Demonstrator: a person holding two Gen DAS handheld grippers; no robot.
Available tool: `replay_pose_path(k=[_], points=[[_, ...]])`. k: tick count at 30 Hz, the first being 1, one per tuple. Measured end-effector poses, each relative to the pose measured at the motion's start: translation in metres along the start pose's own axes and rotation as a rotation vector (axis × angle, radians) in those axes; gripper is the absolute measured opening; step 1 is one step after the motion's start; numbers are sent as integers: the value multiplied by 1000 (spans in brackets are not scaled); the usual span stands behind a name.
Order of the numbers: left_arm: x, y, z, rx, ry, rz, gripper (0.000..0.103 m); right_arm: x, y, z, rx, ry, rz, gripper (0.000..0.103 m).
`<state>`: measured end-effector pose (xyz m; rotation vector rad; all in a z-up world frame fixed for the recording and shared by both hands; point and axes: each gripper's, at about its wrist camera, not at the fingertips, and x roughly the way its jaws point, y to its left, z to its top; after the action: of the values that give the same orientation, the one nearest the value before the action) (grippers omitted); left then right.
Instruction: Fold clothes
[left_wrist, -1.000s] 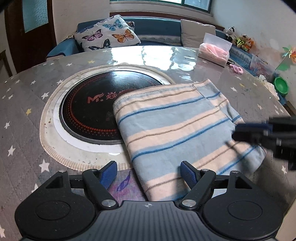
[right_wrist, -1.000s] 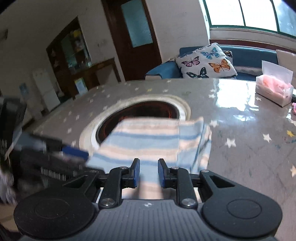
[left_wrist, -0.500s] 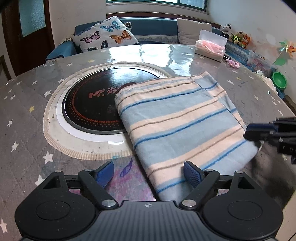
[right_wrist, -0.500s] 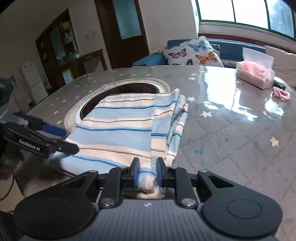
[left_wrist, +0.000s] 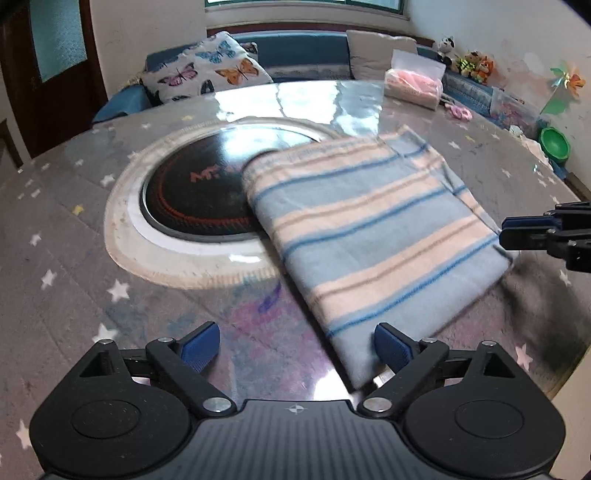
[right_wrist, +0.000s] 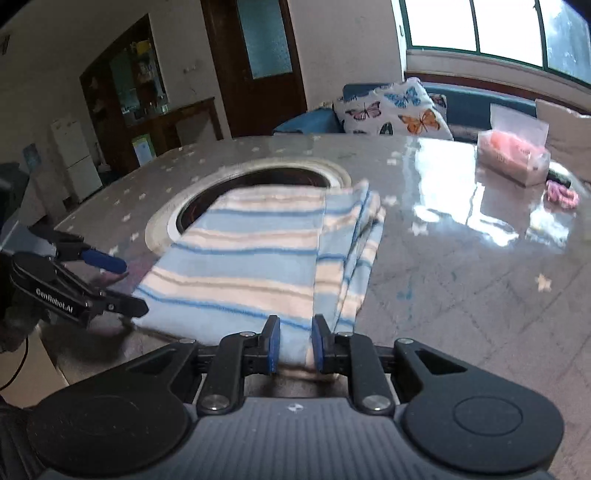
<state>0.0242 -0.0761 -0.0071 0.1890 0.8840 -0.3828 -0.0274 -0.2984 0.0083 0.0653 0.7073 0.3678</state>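
Observation:
A folded blue-and-cream striped garment (left_wrist: 373, 236) lies flat on the round table, partly over the black hotplate (left_wrist: 199, 195). It also shows in the right wrist view (right_wrist: 266, 258). My left gripper (left_wrist: 297, 349) is open and empty, its jaws wide apart just short of the garment's near corner. My right gripper (right_wrist: 294, 349) is narrowly open with the garment's near edge between its pads, not clamped. The right gripper shows at the garment's right edge in the left wrist view (left_wrist: 517, 232). The left gripper shows beside the garment in the right wrist view (right_wrist: 110, 284).
The table (left_wrist: 66, 266) has a grey star-patterned cover under glossy film. A clear box of pink tissues (left_wrist: 413, 85) and a pink hair tie (left_wrist: 460, 112) sit at its far side. A sofa with a butterfly cushion (left_wrist: 207, 75) stands behind. The table edge runs close at the right.
The right gripper has opened slightly around the garment's edge, and the garment now lies flat. The left gripper has drawn back a little from the garment and stays open.

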Motion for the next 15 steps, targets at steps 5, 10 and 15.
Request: replay_pose_path(k=[5,10,15], points=[[-1,7,20,-39,-54,11,91,10,-1,21,18,-39,20,18],[8,10,45,-61,-102,33,91,39,-3,43,44,-62,8,18],[25,14,66,-79,-111,49,84,63,-10,60,87,-91,-18,18]])
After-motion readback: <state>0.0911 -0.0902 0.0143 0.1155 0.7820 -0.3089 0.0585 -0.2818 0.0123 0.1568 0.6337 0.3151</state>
